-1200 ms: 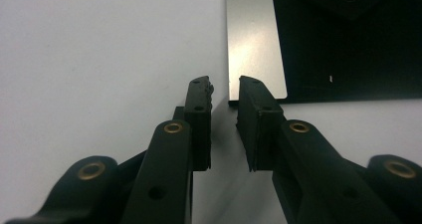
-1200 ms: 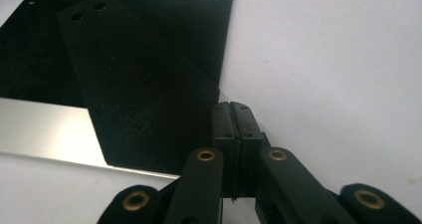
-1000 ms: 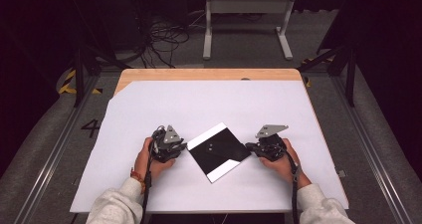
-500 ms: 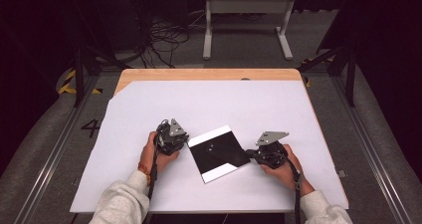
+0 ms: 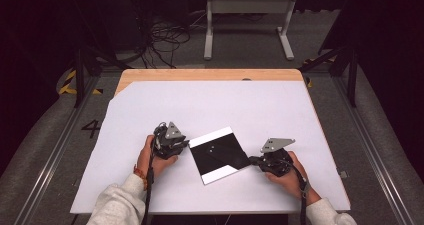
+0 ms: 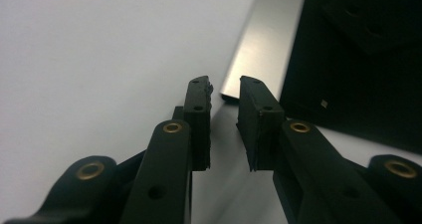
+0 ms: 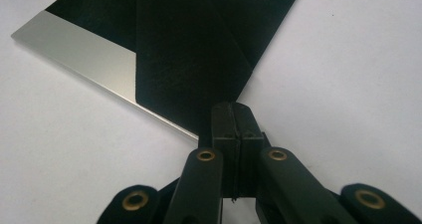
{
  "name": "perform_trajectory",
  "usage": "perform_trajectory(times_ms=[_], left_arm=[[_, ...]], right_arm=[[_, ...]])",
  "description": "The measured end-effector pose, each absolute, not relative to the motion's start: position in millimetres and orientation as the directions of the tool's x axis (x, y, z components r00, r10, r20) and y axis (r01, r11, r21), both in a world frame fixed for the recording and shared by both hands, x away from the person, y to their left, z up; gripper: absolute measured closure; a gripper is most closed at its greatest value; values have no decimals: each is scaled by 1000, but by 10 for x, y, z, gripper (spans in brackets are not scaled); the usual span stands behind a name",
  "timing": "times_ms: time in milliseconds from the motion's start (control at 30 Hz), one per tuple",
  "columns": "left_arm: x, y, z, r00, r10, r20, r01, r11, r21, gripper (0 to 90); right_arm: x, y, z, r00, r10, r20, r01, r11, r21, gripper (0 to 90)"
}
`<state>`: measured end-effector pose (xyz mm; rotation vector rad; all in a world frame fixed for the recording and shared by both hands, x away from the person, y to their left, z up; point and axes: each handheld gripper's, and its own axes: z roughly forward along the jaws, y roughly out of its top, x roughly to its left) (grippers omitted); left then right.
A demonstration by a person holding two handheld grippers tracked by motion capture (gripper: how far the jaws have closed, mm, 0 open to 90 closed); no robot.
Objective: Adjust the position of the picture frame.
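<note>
Both forearms are coming in from the near edge. The left hand [image 5: 150, 157] is holding the left gripper [image 5: 184, 144] with jaws slightly parted, pointing right. The right hand [image 5: 290, 174] is holding the right gripper [image 5: 251, 160] with jaws pressed together, pointing left.

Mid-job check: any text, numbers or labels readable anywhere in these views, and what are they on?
"4": a dark numeral on the grey floor, left of the table.
No lettering shows on the black-and-silver sheet, the left gripper or the right gripper.
</note>
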<state>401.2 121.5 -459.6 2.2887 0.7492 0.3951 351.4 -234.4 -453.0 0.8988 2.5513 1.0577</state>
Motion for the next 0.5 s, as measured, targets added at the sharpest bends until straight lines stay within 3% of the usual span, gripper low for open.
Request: perform_trajectory(times_ms=[500], left_arm=[[4107, 1072, -4638, 786, 614, 75, 384, -580, 719, 822]], right_arm=[[3427, -2369, -4530, -788, 615, 38, 459, 545, 702, 900]])
